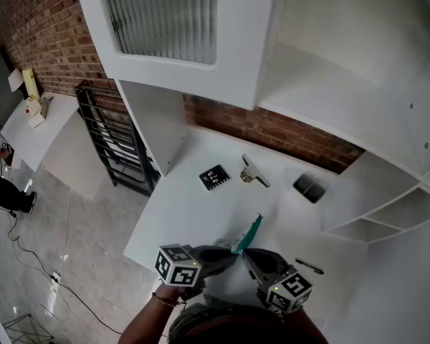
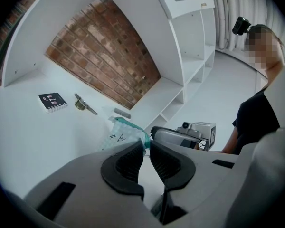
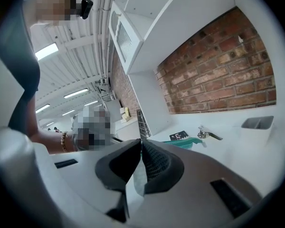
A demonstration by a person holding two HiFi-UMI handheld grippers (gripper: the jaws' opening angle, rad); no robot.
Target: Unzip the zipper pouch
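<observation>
The translucent plastic zipper pouch (image 1: 248,233) is held up off the white worktop (image 1: 193,213) at its 6 o'clock edge, with its free end pointing toward 1 o'clock. It is probably kept there so that both tools can reach the same near end. The left gripper (image 2: 146,146) is nearly closed and pinches a corner of the thin film, apparently to anchor it. The right gripper (image 3: 141,144) is clamped flat on the film beside the teal zipper band (image 3: 186,140). The film looks soft and crinkled, with small printed stars, and the zipper band looks like woven fabric. A black square card (image 1: 215,178) and a small metal fitting (image 1: 254,172) lie well apart from the pouch, toward 11 and 12 o'clock.
</observation>
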